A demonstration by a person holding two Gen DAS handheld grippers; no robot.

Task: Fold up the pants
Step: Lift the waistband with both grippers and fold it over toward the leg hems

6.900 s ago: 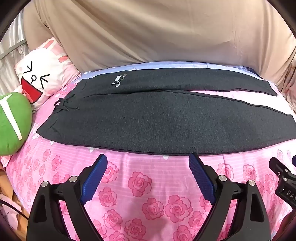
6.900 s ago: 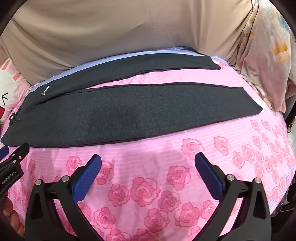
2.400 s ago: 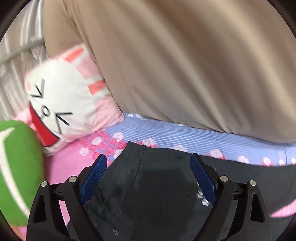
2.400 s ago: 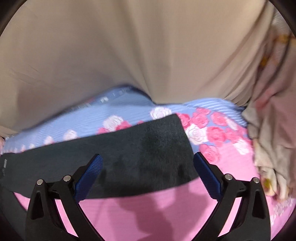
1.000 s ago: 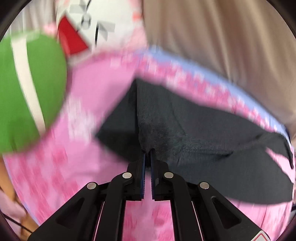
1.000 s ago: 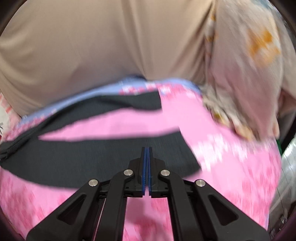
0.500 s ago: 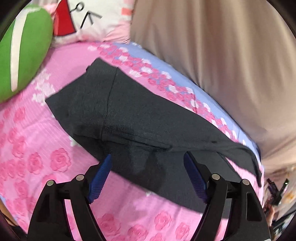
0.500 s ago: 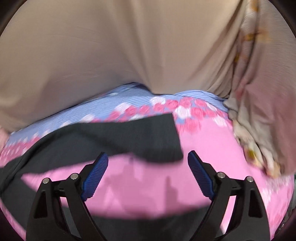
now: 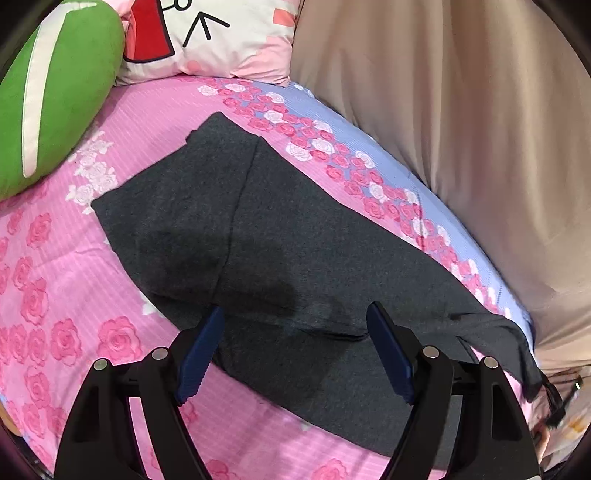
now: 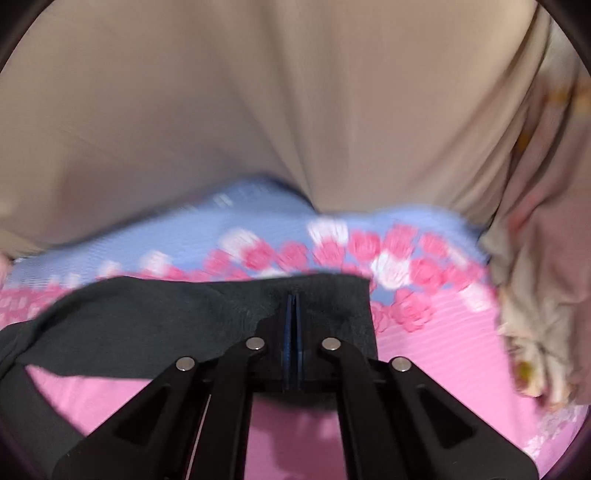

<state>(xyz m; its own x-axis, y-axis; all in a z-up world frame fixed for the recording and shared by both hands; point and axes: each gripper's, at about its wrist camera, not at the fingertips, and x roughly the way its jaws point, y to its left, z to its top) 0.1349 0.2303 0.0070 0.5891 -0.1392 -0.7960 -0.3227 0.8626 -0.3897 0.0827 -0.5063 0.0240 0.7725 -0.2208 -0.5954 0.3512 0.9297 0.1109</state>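
The dark grey pants (image 9: 280,236) are seen laid flat on the pink rose-print bedsheet (image 9: 55,295), running diagonally from the pillow end toward the lower right of the left wrist view. A fold seam is visible down the waist end, with one layer lying over the other. A green cushion (image 9: 55,92) and a white cartoon-face pillow (image 9: 207,33) are noted beyond the waist end, well apart from the cloth. A beige curtain (image 9: 461,129) is seen along the far side of the bed.

The left gripper (image 9: 295,350) is held above the pants with its blue-padded jaws spread wide; nothing is gripped between them.

In the right wrist view, the right gripper (image 10: 292,325) is recorded with jaws just closed together, pinched on the hem end of a pant leg (image 10: 184,317). That view is blurred. Crumpled floral fabric (image 10: 535,332) is seen at the right edge.
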